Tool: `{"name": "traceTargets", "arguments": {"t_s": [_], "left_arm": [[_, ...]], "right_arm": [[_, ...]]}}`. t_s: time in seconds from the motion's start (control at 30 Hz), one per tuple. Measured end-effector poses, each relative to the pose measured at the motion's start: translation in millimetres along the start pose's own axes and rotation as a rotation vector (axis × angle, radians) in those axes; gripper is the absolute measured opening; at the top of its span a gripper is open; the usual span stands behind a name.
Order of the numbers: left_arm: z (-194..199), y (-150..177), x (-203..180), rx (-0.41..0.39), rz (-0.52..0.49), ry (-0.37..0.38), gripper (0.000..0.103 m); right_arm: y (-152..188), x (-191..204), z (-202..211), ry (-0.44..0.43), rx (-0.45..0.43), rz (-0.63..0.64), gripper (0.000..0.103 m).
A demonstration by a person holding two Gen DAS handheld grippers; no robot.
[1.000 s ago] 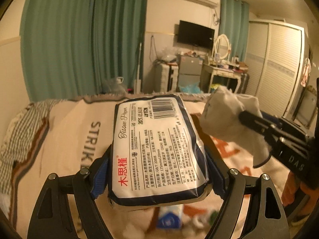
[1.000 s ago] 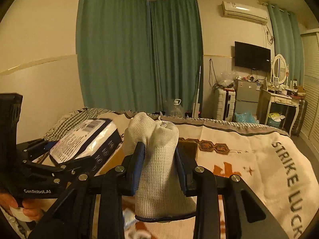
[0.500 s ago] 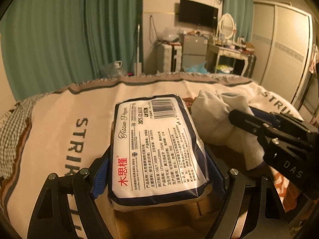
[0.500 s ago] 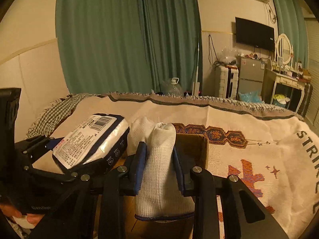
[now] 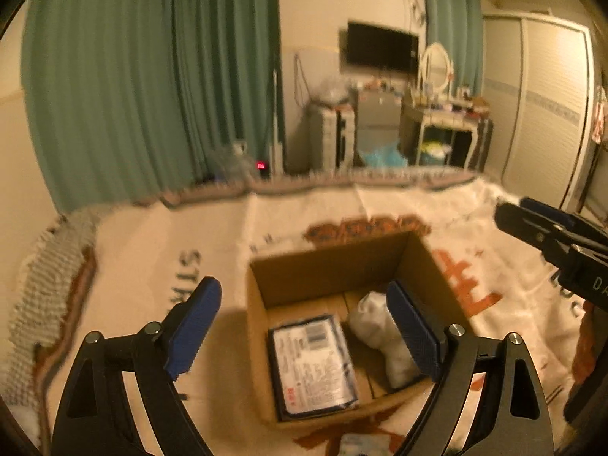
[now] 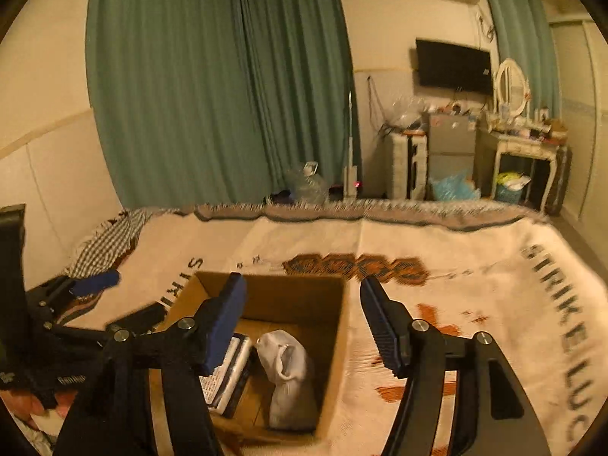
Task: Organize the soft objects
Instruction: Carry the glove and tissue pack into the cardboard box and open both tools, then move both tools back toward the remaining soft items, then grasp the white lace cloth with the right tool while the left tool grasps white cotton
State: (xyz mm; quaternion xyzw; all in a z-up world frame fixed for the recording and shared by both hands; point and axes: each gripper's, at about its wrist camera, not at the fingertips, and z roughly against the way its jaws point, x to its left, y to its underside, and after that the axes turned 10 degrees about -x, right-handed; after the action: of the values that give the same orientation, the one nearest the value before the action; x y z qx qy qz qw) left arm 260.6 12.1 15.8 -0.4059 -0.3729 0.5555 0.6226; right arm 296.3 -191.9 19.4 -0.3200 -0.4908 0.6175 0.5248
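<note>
An open cardboard box (image 5: 323, 266) stands on the bed; it also shows in the right wrist view (image 6: 338, 338). Inside lie a tissue pack (image 5: 313, 364) on the left and a white sock (image 5: 383, 338) on the right. In the right wrist view the tissue pack (image 6: 228, 376) and sock (image 6: 288, 376) show too. My left gripper (image 5: 304, 323) is open and empty above the box. My right gripper (image 6: 302, 319) is open and empty above the box; it shows at the right of the left wrist view (image 5: 551, 243).
A cream blanket (image 6: 456, 266) with lettering covers the bed. A checked cloth (image 6: 106, 243) lies at the far left. Green curtains (image 6: 212, 76), a fridge (image 6: 450, 152) and a dressing table (image 6: 528, 155) stand beyond the bed. A small packet (image 5: 361, 444) lies before the box.
Both grippers opened and rose. The tissue pack left my left gripper and the sock left my right gripper; both now lie in the box.
</note>
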Motion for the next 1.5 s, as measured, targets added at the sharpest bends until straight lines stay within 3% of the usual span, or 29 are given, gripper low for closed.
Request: {"name": "traceTargets", "arguments": {"t_s": [0.23, 0.37, 0.5, 0.73, 1.03, 1.2, 1.33, 1.4, 1.43, 1.5], "left_arm": [[112.6, -30.2, 0.8, -0.171, -0.020, 0.002, 0.097], [161.4, -22.2, 0.4, -0.214, -0.045, 0.004, 0.097], [189.5, -2.2, -0.2, -0.220, -0.054, 0.009, 0.097], [211.0, 54.4, -1.0, -0.174, -0.025, 0.001, 0.097], [178.0, 126.7, 8.0, -0.059, 0.008, -0.049, 0.097], [157.3, 162.6, 11.9, 0.025, 0.044, -0.052, 0.097], [141.2, 179.9, 12.1, 0.085, 0.053, -0.049, 0.096], [130.9, 186.3, 14.3, 0.117, 0.063, -0.044, 0.096], [125.3, 189.0, 15.1, 0.135, 0.069, -0.040, 0.096], [113.1, 193.9, 18.1, 0.171, 0.083, -0.026, 0.095]], "right_arm": [[-46.9, 22.3, 125.5, 0.040, -0.129, 0.043, 0.089], [-50.7, 40.4, 182.2, 0.066, -0.154, 0.068, 0.098], [-39.1, 59.0, 214.4, 0.056, -0.138, 0.095, 0.100], [32.4, 88.2, 234.3, 0.014, -0.044, 0.131, 0.100], [153.7, 109.0, 184.5, -0.073, 0.180, 0.102, 0.100], [202.8, 117.7, 151.2, -0.128, 0.315, 0.112, 0.087], [227.8, 120.9, 125.6, -0.149, 0.407, 0.117, 0.069], [235.8, 117.9, 114.6, -0.157, 0.451, 0.107, 0.052], [236.3, 116.1, 110.4, -0.161, 0.463, 0.106, 0.037], [233.1, 111.5, 104.2, -0.174, 0.462, 0.102, 0.029]]}}
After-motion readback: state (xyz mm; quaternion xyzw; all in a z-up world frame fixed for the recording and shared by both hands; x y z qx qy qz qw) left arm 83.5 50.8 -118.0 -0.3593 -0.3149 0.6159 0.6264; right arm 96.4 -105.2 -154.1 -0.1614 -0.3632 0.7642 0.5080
